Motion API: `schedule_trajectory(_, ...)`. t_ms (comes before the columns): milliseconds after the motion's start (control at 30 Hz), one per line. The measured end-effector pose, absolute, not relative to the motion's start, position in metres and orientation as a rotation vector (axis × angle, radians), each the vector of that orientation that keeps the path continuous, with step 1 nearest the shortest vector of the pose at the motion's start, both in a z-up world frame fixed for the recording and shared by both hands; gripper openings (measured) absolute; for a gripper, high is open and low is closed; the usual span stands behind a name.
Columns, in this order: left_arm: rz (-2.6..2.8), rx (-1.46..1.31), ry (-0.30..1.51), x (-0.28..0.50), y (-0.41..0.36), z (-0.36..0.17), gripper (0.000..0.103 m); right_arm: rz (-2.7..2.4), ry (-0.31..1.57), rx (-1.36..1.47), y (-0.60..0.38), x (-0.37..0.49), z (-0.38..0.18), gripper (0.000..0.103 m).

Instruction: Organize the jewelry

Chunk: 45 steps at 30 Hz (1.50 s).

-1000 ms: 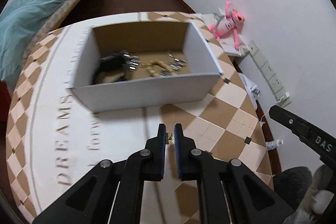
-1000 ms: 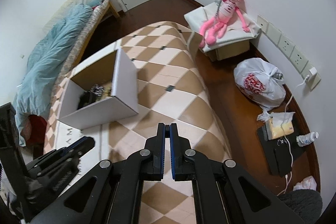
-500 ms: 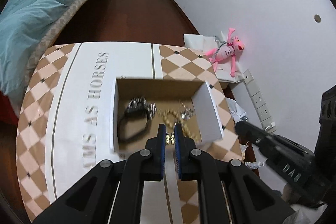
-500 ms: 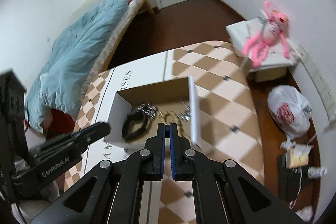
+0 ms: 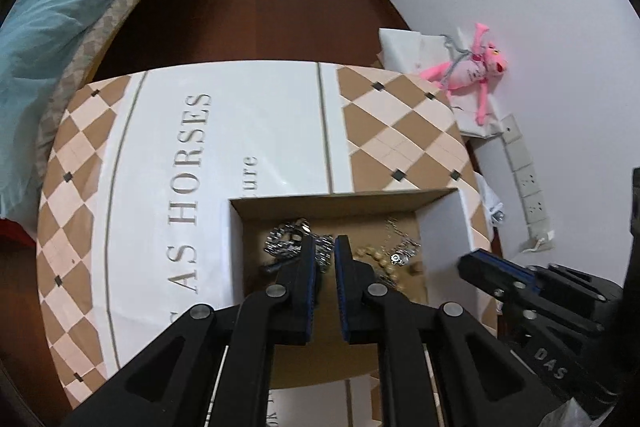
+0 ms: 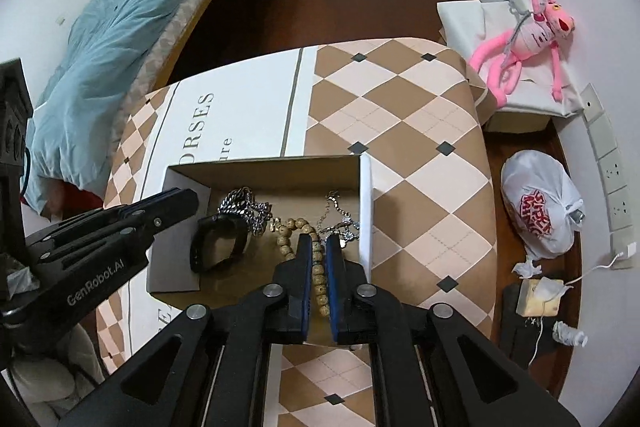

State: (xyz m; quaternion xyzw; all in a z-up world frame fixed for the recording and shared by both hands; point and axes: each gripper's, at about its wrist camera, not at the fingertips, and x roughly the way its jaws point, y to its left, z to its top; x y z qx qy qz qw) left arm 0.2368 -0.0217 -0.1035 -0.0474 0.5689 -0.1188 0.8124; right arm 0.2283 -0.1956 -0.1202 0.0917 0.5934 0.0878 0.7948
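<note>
Box: an open cardboard box (image 6: 366,211) with white outer walls sits on the counter (image 6: 400,131), its long axis running left to right.
Bead bracelet: the wooden bead bracelet (image 6: 318,267) lies on the box floor, its strand running toward the right gripper.
Chains: a silver chain heap (image 6: 244,205) lies toward the box's far-left; a thinner silver necklace (image 6: 340,221) lies by the right wall.
Black band: a black band (image 6: 218,243) lies left of the beads.
Left gripper (image 5: 325,247): over the box, slightly parted, nothing visibly held.
Right gripper (image 6: 319,247): over the beads, narrowly parted, not pinching.
Writing: counter reads "AS HORSES"; left gripper body reads "GenRobot.AI".
Surroundings: pink plush toy (image 6: 528,39) beyond the box's right side.
</note>
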Motion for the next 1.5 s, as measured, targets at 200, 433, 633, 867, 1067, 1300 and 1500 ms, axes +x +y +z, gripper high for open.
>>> schedule_trajectory(200, -0.152, -0.071, 1.181, 0.231, -0.006, -0.096, 0.074, 0.164, 1.275, 0.184, -0.199, 0.227, -0.114, 0.010)
schedule_trajectory(433, -0.060, 0.002, 1.175, 0.210, 0.004, -0.101, 0.099, 0.082, 1.281, 0.096, -0.197, 0.213, -0.117, 0.066)
schedule_trajectory(633, -0.005, 0.067, 1.145, 0.189, 0.006, -0.110, 0.102, 0.021, 1.286, 0.019, -0.191, 0.197, -0.127, 0.095)
schedule_trajectory(867, 0.013, 0.052, 1.137, 0.173, 0.012, -0.110, 0.102, -0.010, 1.270, 0.016, -0.188, 0.181, -0.128, 0.099)
schedule_trajectory(1067, 0.008, 0.036, 1.093, 0.148, 0.014, -0.086, 0.102, -0.019, 1.218, 0.023, -0.187, 0.155, -0.104, 0.099)
schedule_trajectory(1300, 0.017, 0.013, 0.994, 0.099, 0.020, -0.039, 0.102, -0.015, 1.129, 0.029, -0.186, 0.110, -0.054, 0.099)
schedule_trajectory(1500, 0.024, 0.004, 0.932, 0.061, 0.028, -0.001, 0.102, -0.019, 1.037, 0.018, -0.181, 0.065, -0.006, 0.099)
